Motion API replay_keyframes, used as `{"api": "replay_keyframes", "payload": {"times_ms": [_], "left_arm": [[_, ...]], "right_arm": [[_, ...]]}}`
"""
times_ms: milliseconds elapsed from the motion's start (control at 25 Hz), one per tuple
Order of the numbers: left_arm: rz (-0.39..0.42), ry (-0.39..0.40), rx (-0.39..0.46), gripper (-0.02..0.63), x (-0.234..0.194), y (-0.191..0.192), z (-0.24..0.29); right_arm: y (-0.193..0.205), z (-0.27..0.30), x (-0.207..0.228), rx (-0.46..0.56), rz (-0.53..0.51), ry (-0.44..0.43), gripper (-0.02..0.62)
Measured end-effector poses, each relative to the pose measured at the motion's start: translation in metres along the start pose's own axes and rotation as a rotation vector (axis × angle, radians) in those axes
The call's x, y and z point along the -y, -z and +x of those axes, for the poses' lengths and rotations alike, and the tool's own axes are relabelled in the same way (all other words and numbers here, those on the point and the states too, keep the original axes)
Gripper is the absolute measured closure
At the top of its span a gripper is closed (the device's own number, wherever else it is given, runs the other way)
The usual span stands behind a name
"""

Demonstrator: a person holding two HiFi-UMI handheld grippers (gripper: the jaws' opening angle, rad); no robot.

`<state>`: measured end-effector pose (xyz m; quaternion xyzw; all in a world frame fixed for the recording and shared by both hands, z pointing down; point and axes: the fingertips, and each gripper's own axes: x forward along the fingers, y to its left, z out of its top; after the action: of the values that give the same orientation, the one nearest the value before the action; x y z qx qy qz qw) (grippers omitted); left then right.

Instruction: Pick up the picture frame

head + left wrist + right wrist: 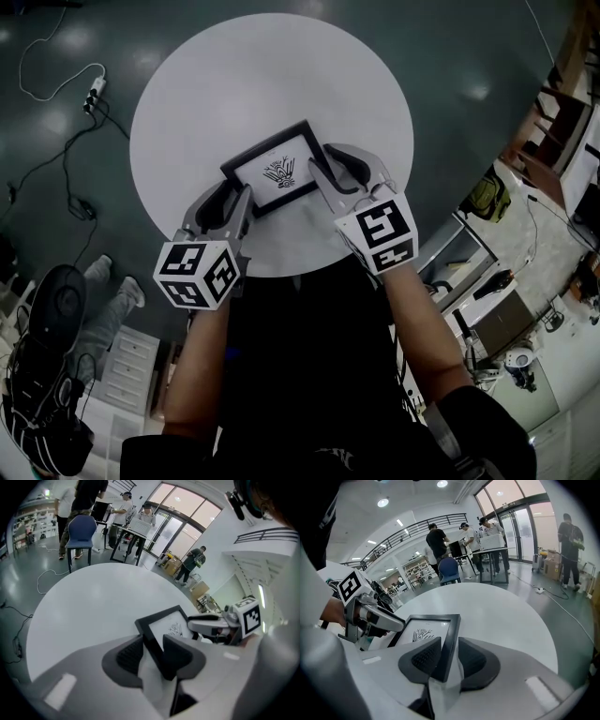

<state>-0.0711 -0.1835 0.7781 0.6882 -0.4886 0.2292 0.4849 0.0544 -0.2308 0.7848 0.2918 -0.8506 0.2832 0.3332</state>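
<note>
Head view: a black rectangular picture frame (277,169) lies near the middle of the round white bench (272,66). The left gripper (236,195) and right gripper (334,169) have their fingers wide astride its side rails, unclamped. Uneven closing could skew the frame or let it slip.

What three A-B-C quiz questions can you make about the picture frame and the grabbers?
1. Where does the picture frame lie? A on the floor; B on the round white table; C on a chair.
2. What colour is its border? A red; B yellow; C black.
3. How do the jaws of the left gripper and the right gripper stand? A apart, a frame side between them; B shut, empty; C around a cup.
Answers: B, the head view shows it on the tabletop; C, the border is black; A, each gripper view shows a frame side between its jaws.
</note>
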Motion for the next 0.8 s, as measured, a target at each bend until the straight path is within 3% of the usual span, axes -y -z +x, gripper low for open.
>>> {"api": "replay_keyframes", "payload": {"times_ms": [800], "left_arm": [[-0.01, -0.02, 0.015, 0.5, 0.001, -0.011, -0.003]], "right_arm": [[-0.017, -0.005, 0.001, 0.04, -0.011, 0.044, 0.516]]}}
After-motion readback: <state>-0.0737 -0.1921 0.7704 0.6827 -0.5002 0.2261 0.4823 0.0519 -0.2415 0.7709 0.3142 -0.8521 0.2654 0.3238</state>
